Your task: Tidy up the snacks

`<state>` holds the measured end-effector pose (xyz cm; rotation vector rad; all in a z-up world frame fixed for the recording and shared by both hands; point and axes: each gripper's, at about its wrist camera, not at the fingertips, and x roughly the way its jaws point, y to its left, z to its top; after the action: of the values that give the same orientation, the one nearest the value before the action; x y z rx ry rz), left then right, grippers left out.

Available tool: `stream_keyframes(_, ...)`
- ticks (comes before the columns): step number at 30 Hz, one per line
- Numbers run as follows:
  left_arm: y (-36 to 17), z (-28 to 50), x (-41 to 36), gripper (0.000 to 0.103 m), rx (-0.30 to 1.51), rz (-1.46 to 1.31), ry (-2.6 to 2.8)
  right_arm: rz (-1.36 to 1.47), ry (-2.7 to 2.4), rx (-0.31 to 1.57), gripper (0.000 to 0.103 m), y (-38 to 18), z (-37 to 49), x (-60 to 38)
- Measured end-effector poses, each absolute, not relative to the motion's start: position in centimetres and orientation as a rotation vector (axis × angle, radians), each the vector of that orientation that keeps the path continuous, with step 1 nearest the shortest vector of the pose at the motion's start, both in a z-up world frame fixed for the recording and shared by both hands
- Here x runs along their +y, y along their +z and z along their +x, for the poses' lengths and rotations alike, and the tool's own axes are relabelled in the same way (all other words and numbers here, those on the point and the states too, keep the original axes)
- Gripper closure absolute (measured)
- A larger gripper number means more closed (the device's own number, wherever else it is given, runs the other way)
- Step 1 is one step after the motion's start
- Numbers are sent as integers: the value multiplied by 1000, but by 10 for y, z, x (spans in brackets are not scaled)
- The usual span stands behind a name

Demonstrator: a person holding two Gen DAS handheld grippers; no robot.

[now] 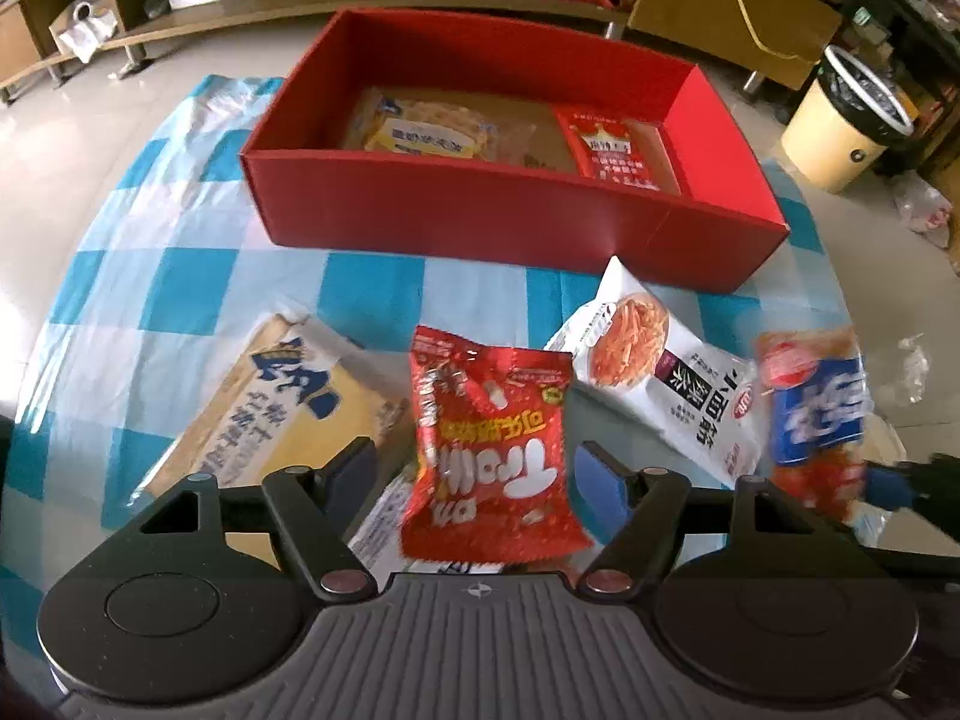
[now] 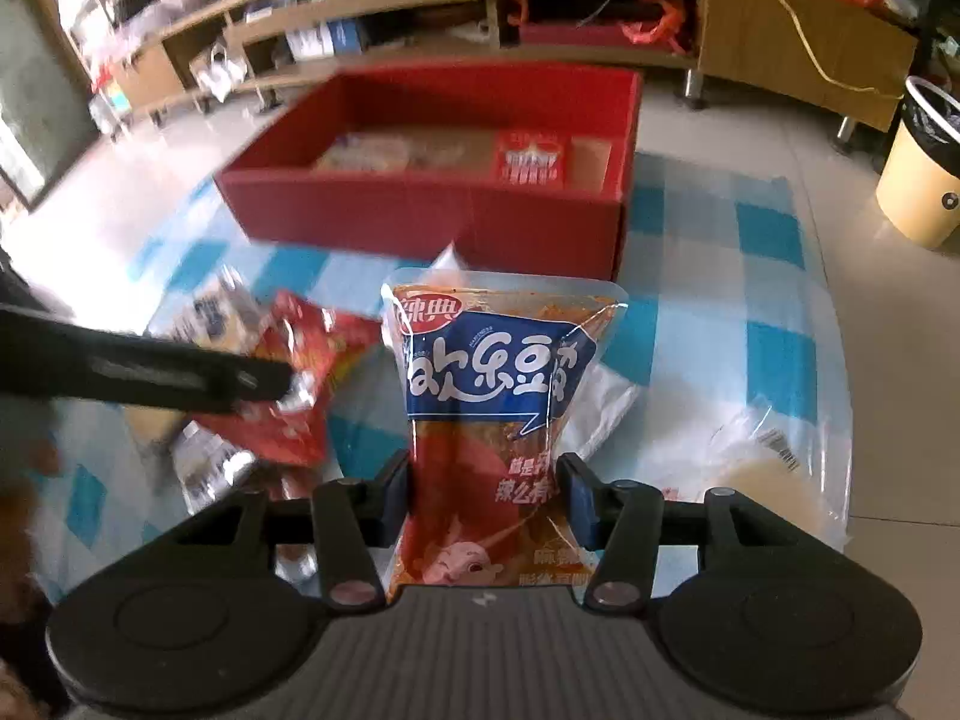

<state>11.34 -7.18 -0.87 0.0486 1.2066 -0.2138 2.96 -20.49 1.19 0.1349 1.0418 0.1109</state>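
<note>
Pale tiled floor (image 1: 72,150), low wooden shelving (image 1: 252,6), cream bin (image 1: 840,132).

- Left gripper (image 1: 474,471): jaws apart, a red snack packet (image 1: 489,450) lying between them without pad contact.
- Ahead of these jaws: bare checked cloth (image 1: 372,294), then the near wall of the red box (image 1: 480,210).
- Left of jaws: yellow packet (image 1: 270,408). Right: white noodle packet (image 1: 660,372).
- Right gripper (image 2: 483,495): jaws filled by a blue-labelled pouch (image 2: 498,372); the box wall stands ahead of them.

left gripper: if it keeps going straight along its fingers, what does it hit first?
Most likely the red snack packet lying between the open fingers of the left gripper, then the checked cloth under it. Depth is unclear; its pads don't appear to press the packet.
</note>
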Motion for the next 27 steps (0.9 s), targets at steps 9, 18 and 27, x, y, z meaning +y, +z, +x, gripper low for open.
stream_keyframes(9, -44, 131, -100, 33, 1266, 136, -132, 281, 121, 981, 53, 31, 31, -234)
stream_keyframes(18, -22, 122, -86, 43, 1240, 90, -128, 285, 127, 937, 53, 44, 34, -239)
stream_keyframes(27, 19, 114, -79, 43, 1137, 43, -161, 265, 123, 912, 53, 51, 40, -232)
